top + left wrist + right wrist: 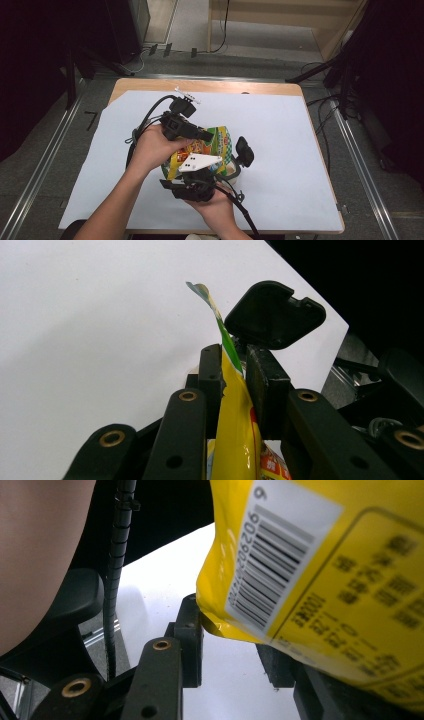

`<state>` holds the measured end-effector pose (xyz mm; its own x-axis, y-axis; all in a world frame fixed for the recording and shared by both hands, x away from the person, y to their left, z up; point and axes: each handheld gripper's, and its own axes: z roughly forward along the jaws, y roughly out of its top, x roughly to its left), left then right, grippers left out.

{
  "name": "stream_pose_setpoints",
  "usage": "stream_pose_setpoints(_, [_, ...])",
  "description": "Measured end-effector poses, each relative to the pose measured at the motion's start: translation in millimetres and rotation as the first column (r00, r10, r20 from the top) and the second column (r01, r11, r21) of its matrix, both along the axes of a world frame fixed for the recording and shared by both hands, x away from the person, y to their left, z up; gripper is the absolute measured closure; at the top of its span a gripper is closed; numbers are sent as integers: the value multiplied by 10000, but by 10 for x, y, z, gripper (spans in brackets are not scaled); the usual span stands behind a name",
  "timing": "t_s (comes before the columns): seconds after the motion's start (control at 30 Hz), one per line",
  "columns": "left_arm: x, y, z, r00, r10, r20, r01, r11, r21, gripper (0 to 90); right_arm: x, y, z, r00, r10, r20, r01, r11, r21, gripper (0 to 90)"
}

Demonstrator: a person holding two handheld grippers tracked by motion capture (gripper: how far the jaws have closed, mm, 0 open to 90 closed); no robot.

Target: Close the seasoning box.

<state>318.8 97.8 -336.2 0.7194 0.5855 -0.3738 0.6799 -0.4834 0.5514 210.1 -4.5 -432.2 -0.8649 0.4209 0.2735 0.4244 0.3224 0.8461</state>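
Clamped between the two black fingers (212, 377) of my left gripper (235, 375), at the centre of its view, is the thin top seam of the glossy yellow-and-green plastic snack bag (235, 420). That bag sits mid-frame in the high view, above the white sheet-covered table (300, 150). My right gripper (235, 645) has the bag's barcoded lower edge between its jaws; whether it pinches, I cannot tell. Uneven pulling could tear the film crookedly or slip off the seam, spilling the contents.
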Motion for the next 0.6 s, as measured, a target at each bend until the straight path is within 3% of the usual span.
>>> stream_pose_setpoints(0.6, [29,8,-47,9998,-38,-189,38,10000,-3,788,-2,-4,-24,10000,28,-46,-28,9999,-128,673])
